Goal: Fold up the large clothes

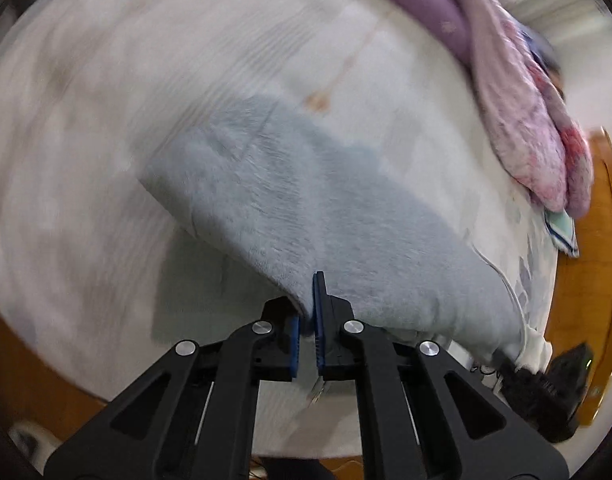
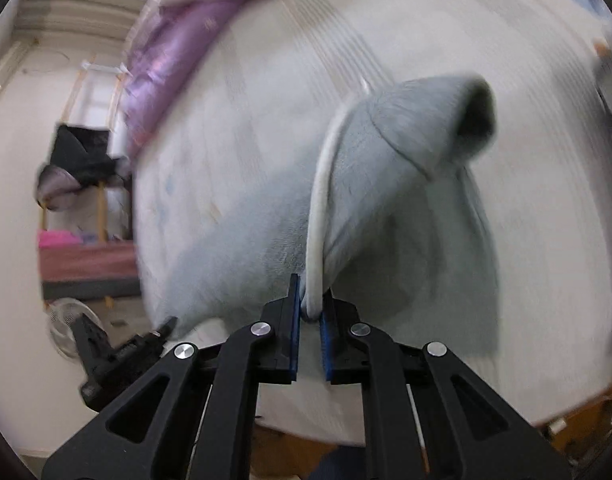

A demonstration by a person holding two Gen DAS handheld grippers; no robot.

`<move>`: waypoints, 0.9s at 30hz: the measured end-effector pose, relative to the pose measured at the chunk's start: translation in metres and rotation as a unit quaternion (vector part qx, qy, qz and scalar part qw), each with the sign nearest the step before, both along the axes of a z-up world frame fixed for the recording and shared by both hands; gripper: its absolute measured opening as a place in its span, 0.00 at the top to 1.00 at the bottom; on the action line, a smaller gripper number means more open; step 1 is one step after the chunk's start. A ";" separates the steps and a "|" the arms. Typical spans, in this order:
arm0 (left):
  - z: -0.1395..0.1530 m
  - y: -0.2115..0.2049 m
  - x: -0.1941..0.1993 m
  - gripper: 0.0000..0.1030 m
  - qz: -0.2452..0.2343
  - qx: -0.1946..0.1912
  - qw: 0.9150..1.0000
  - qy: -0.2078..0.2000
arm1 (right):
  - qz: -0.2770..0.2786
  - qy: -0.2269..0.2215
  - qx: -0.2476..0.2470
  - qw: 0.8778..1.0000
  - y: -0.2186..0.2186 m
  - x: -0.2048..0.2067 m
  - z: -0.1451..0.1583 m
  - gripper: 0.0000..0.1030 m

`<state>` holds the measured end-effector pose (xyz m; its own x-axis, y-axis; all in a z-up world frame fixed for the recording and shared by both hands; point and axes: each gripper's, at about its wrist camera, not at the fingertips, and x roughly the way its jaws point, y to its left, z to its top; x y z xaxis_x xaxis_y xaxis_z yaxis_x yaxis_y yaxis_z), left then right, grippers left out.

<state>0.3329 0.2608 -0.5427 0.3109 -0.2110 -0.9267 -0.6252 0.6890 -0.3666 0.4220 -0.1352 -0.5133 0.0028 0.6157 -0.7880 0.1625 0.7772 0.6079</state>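
Observation:
A large pale blue fleece garment [image 1: 306, 208] is held up over a white bed [image 1: 106, 120]. My left gripper [image 1: 306, 312] is shut on its near edge. The garment also shows in the right wrist view [image 2: 386, 220], where my right gripper [image 2: 310, 312] is shut on its edge at a white trim band [image 2: 320, 200]. A sleeve with an open cuff [image 2: 472, 120] sticks out to the upper right. The right gripper shows at the lower right of the left wrist view [image 1: 542, 380], and the left gripper shows at the lower left of the right wrist view [image 2: 118, 356].
A pink and purple quilt [image 1: 522, 120] lies bunched along the far side of the bed, also in the right wrist view [image 2: 166, 60]. Wooden floor [image 1: 586, 280] lies beside the bed. A fan [image 2: 66, 320], a rack with dark clothes [image 2: 82, 152] and a low bed [image 2: 86, 260] stand at the left.

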 end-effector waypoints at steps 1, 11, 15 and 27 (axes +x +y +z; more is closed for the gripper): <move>-0.009 -0.004 -0.011 0.95 0.006 0.002 1.000 0.010 | 0.002 0.008 -0.003 1.000 -0.001 -0.007 -0.005 0.92; -0.084 -0.017 -0.060 0.95 -0.012 -0.011 0.997 0.074 | -0.023 0.058 -0.073 0.995 -0.002 -0.066 -0.075 0.92; -0.107 -0.013 -0.065 0.95 -0.021 -0.024 0.996 0.085 | -0.043 0.060 -0.094 0.993 0.000 -0.072 -0.099 0.91; -0.069 0.014 -0.078 0.36 -0.014 -0.048 0.998 0.025 | 0.015 0.012 -0.151 0.988 0.046 -0.072 -0.018 0.77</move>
